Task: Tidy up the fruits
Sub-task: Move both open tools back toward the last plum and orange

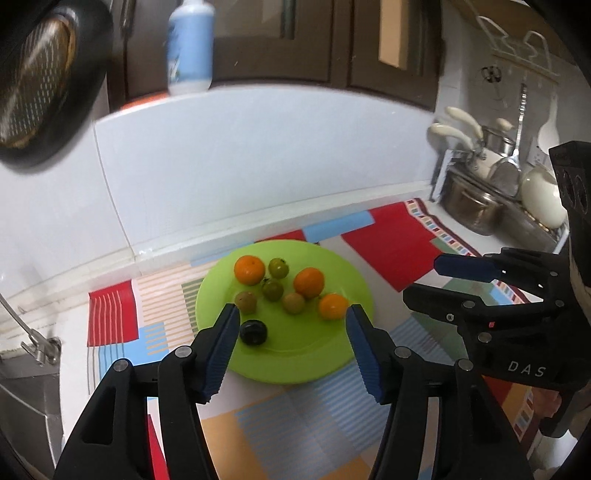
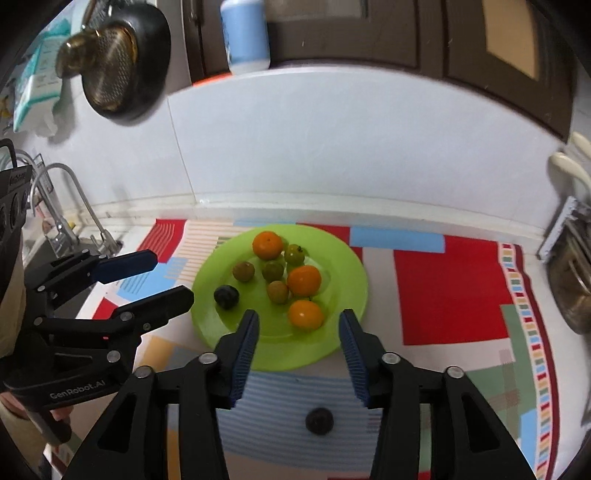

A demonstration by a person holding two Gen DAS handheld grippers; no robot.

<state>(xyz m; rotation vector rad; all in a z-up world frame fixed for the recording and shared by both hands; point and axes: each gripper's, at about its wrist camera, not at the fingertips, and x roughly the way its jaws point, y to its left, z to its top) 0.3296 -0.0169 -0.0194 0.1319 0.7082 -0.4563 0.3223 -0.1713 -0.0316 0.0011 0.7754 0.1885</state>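
Observation:
A lime-green plate [image 1: 295, 362] [image 2: 343, 266] lies on a patchwork mat and carries three oranges, several small green-brown fruits and one dark plum [image 1: 253, 332] [image 2: 226, 295]. The nearest orange [image 1: 333, 306] [image 2: 306, 314] sits at the plate's front right. A second dark plum [image 2: 319, 421] lies off the plate on the mat, below my right gripper. My left gripper [image 1: 291, 317] hovers open above the plate's near side, nothing between its blue pads. My right gripper [image 2: 299, 325] is open too, empty, just above the plate's front edge. Each gripper shows in the other's view: right gripper [image 1: 424, 282], left gripper [image 2: 171, 275].
A patchwork mat [image 1: 388, 247] [image 2: 454, 288] covers the counter. Steel pots and utensils [image 1: 476, 199] crowd the right corner. A sink tap [image 2: 70, 206] stands at the left. A blue-white bottle [image 1: 190, 48] [image 2: 245, 35] rests on the ledge above the white backsplash; a dark pan hangs upper left.

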